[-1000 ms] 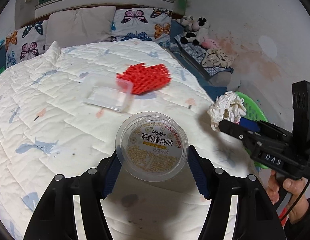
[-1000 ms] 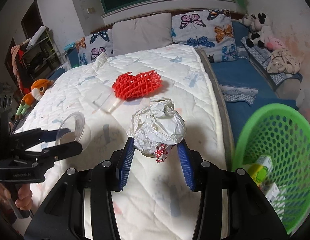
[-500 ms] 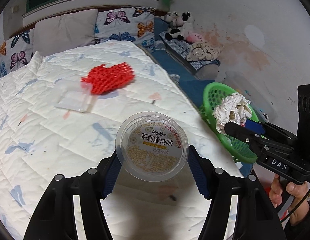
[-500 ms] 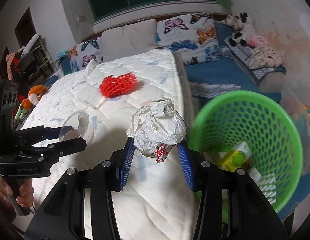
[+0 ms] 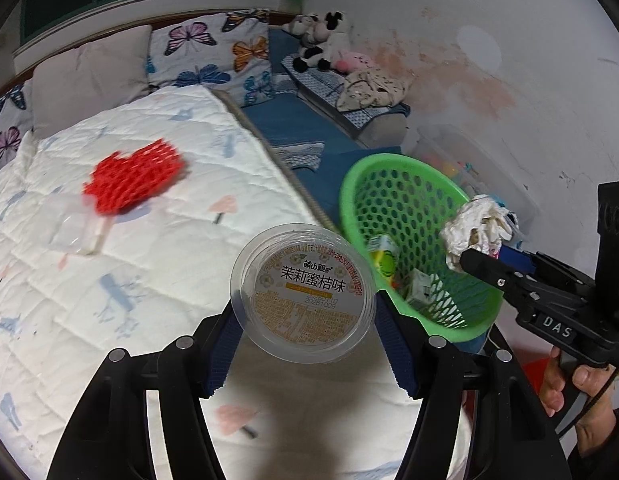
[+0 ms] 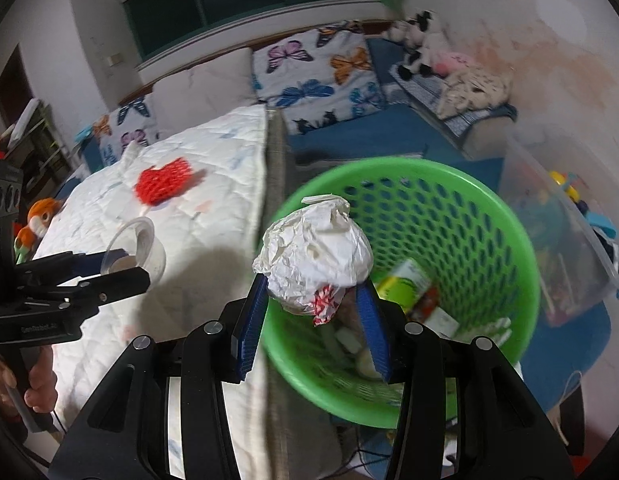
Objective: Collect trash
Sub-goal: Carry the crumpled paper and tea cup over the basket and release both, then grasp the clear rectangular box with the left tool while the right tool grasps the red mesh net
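Both grippers have swung off the bed toward the green mesh basket (image 6: pixel 509 216) w/ their loads. Right gripper (image 6: pixel 315 316) now hangs over the basket mouth w/ the crumpled paper ball (image 6: pixel 315 256) between its blue pads; jaws have just been opening a touch, ball still sits between them and hasn't dropped. A sec ago that ball was over the quilt, basket only off at the side. Looks like the drop is basically on.

Left gripper (image 5: pixel 305 328) is about half open, clamped on the clear plastic cup (image 5: pixel 303 292), printed bottom facing the cam. Cup is over the bed's edge, just beside the basket rim, not above it yet, so it needs a bit more travel.

Count, big to small: 1 bed w/ white quilt (image 5: pixel 109 280), 1 basket w/ a few cartons/scraps already in it (can't count exactly), 1 red foam fruit net (image 5: pixel 135 176) and 1 clear plastic tray (image 5: pixel 75 228) left on the quilt, 1 cup, 1 paper ball. So 2 pieces in hand, 2 to fetch.
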A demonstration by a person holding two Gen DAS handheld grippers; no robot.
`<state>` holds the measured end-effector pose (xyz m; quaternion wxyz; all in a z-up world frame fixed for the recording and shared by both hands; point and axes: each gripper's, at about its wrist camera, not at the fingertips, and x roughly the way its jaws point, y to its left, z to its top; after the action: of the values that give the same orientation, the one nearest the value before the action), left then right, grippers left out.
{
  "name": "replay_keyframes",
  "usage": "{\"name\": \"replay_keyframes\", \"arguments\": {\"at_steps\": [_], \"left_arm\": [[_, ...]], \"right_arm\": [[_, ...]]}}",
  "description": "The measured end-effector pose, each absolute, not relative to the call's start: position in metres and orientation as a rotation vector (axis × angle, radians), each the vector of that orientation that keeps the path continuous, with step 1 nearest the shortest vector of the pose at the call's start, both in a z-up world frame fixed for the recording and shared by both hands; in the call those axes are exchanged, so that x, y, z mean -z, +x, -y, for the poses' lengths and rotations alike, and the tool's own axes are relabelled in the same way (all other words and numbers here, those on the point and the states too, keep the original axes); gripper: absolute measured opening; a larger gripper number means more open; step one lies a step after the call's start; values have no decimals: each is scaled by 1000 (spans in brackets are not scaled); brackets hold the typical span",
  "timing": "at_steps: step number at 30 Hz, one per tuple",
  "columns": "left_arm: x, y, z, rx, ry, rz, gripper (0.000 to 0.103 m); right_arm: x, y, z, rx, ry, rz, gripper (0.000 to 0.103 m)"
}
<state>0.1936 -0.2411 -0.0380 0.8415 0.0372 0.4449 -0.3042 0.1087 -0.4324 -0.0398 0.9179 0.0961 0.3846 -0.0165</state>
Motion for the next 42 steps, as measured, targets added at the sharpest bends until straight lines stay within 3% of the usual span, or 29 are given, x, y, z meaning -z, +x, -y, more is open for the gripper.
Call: {"name": "replay_keyframes", "arguments": {"at_steps": [7,11,25,28,30,42], "left_arm": [[38,192,281,683,115,-940,62],[40,195,297,695,122,-947,63],[61,197,339,733,159,-993,63],[65,198,344,737,156,-1006,66],[65,198,346,731,156,-1001,76],[50,196,324,706,154,-956,77]], "right_arm": [[50,98,461,93,237,-810,49],[52,91,473,110,254,-806,59],[51,74,489,129,269,-793,62],[51,73,492,133,274,-790,62],[51,72,494,134,279,-788,62],[46,76,485,109,274,-782,62]]}}
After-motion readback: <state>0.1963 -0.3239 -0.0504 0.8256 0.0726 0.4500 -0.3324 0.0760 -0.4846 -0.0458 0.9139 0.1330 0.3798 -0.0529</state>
